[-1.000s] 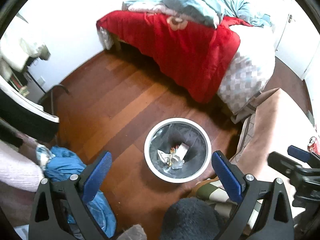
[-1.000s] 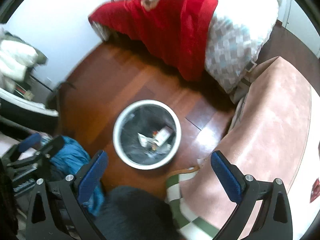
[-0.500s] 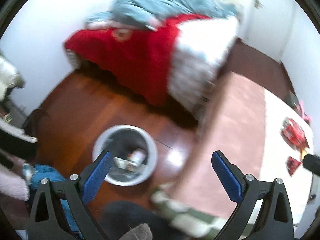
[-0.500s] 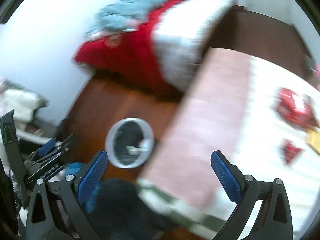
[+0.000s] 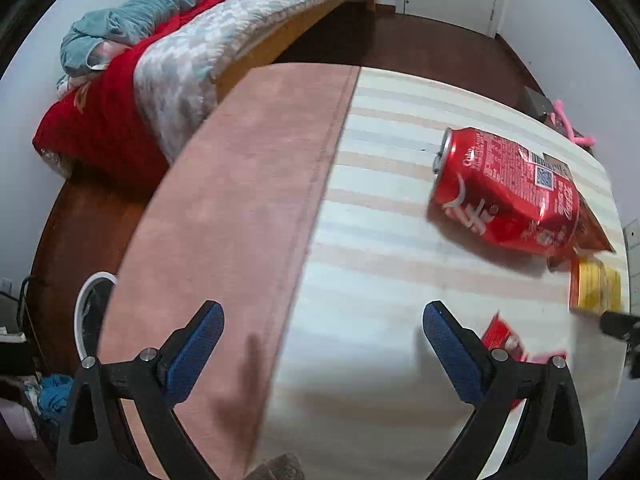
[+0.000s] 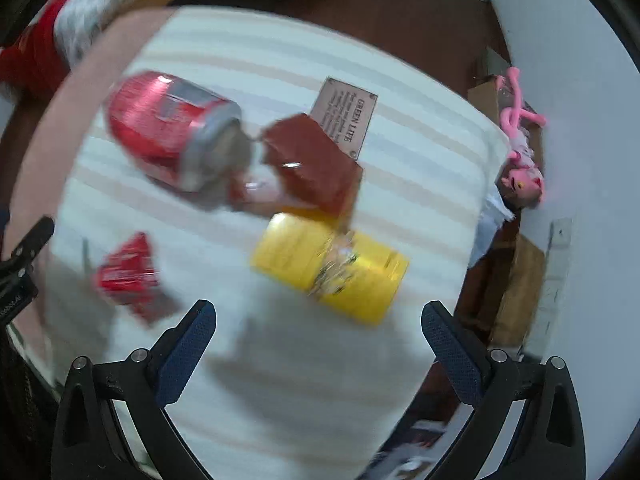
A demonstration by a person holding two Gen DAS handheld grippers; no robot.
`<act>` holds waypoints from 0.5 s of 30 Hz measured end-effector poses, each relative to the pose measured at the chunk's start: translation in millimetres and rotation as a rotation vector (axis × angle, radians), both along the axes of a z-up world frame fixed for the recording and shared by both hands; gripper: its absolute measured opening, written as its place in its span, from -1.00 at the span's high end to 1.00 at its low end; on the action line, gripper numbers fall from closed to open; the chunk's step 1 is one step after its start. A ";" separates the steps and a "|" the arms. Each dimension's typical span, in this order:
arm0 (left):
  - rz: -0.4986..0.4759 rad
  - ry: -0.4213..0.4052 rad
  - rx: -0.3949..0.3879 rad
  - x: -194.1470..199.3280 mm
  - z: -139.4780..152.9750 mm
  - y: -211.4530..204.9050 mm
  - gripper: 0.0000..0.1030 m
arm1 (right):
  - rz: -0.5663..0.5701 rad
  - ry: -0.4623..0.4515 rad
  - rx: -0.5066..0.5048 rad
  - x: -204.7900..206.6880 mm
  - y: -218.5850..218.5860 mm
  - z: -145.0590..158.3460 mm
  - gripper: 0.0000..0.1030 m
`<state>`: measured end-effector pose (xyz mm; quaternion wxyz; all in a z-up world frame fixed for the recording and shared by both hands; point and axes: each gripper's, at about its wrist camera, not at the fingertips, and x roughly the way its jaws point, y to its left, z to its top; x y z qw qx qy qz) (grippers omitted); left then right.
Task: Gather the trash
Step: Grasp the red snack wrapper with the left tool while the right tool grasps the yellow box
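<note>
A dented red soda can (image 5: pixel 508 192) lies on its side on the striped table (image 5: pixel 380 280); it also shows in the right wrist view (image 6: pixel 172 132). A yellow packet (image 6: pixel 328 268) lies just ahead of my right gripper (image 6: pixel 318 348), which is open and empty. A small red wrapper (image 6: pixel 128 272) lies left of it and shows beside my left gripper's right finger (image 5: pixel 504 340). A brown wrapper (image 6: pixel 312 164) lies by the can. My left gripper (image 5: pixel 320 348) is open and empty above the table's pink edge. The white-rimmed trash bin (image 5: pixel 90 312) stands on the floor at lower left.
A bed with a red blanket (image 5: pixel 112 128) stands beyond the table. A brown card with print (image 6: pixel 346 116) lies on the table. A pink toy (image 6: pixel 520 152) and cardboard boxes (image 6: pixel 516 288) sit against the right wall. A blue cloth (image 5: pixel 56 394) lies on the floor.
Both grippers have swung right from over the trash bin to over the table. The can, wrappers and yellow packet have come into view. Both stay open.
</note>
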<state>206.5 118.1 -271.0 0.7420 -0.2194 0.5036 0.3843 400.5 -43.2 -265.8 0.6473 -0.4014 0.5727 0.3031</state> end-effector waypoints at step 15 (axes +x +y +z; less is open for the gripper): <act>-0.126 -0.081 0.006 2.1 23.0 -23.6 -0.98 | -0.136 0.144 0.059 29.3 -20.9 -39.1 -0.54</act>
